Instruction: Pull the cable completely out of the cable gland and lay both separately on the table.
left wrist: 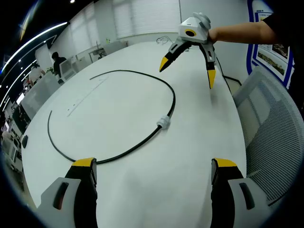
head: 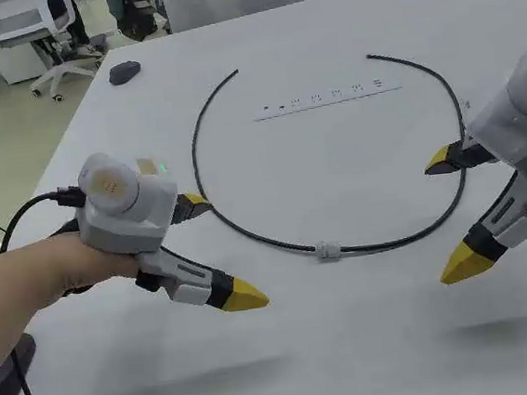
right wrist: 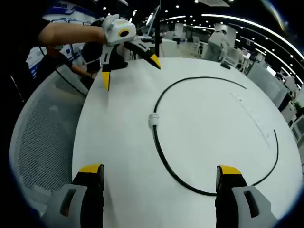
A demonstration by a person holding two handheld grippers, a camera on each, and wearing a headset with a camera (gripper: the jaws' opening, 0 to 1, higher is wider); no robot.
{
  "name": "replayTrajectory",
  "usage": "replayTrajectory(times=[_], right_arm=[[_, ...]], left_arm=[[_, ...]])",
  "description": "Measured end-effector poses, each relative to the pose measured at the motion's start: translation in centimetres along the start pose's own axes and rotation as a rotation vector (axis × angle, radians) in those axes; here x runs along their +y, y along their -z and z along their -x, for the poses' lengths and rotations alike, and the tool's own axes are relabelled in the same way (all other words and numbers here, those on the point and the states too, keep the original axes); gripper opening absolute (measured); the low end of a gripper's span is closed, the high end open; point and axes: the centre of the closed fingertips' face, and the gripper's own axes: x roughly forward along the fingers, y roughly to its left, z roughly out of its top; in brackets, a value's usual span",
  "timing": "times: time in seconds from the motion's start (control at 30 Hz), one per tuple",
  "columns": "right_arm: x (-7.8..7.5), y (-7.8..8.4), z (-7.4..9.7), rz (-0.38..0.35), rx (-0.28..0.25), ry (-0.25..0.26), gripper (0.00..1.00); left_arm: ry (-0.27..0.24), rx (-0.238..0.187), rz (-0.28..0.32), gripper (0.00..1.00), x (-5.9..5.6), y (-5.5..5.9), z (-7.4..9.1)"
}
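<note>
The left hand-held gripper (head: pixel 222 250) and right hand-held gripper (head: pixel 448 214) hover spread wide and empty over the bench (head: pixel 353 348). The cable gland (head: pixel 328 249) sits at 6 o'clock on the cable (head: pixel 195 157) loop. Best to pinch the gland firmly, grip the cable just beside it, and pull straight along its line.

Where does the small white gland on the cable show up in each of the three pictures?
Head view: gland low centre, at the near bottom of the loop.
Left gripper view: gland just right of centre.
Right gripper view: gland about the centre, on the loop's left side.
Shared landmark: the black cable running through it, curved in an open loop on the table.
</note>
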Motion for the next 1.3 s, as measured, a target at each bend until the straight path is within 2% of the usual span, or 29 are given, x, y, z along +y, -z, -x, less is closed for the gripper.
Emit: replayTrajectory(times=[0.13, 0.2, 0.23, 0.27, 0.3, 0.43, 0.63, 0.83, 1.07, 1.13, 1.2, 1.3], right_arm=[[0.3, 0.2, -0.3, -0.001, 0.003, -0.013, 0.99], [1.2, -0.7, -0.4, -0.034, -0.054, -0.06, 0.99], [1.1, -1.1, -0.3, -0.033, -0.081, -0.054, 0.99], [0.7, -1.4, -0.3, -0.029, -0.098, -0.023, 0.99], [0.2, -1.4, -0.1, -0.004, -0.091, 0.009, 0.99], [0.2, -1.6, 0.0, -0.014, -0.096, 0.004, 0.99], [0.0, -1.9, 0.4, -0.006, -0.096, 0.025, 0.99], [0.4, -1.3, 0.4, -0.009, -0.072, 0.018, 0.99], [0.6, -1.1, 0.6, -0.017, -0.072, 0.021, 0.99], [0.5, -1.0, 0.7, -0.019, -0.074, 0.024, 0.99], [0.1, -1.1, 1.0, 0.004, -0.085, 0.052, 0.99], [0.0, -1.3, 1.2, -0.029, -0.095, 0.043, 0.99]], left_arm=[[0.013, 0.014, 0.003, 1.0, -0.3, 0.5, -0.2], [0.015, 0.012, -0.003, 1.0, -0.4, 0.4, -0.1], [0.015, -0.002, 0.01, 1.0, -0.3, 0.1, 0.0], [0.017, -0.01, 0.02, 1.0, -0.4, -0.1, 0.0], [0.017, -0.023, 0.026, 1.0, -0.3, -0.4, 0.1], [0.014, -0.024, 0.015, 1.0, -0.2, -0.7, 0.2], [0.012, -0.019, 0.011, 1.0, -0.4, -0.6, 0.5], [0.01, -0.011, 0.006, 1.0, -0.5, -0.4, 0.5], [-0.011, -0.008, -0.003, 1.0, -0.2, -0.6, 0.7], [-0.007, -0.006, 0.005, 1.0, -0.3, -0.6, 0.6], [-0.01, -0.003, 0.0, 1.0, -0.4, -0.6, 0.5], [0.001, 0.004, -0.002, 1.0, -0.9, -0.5, 0.4]])
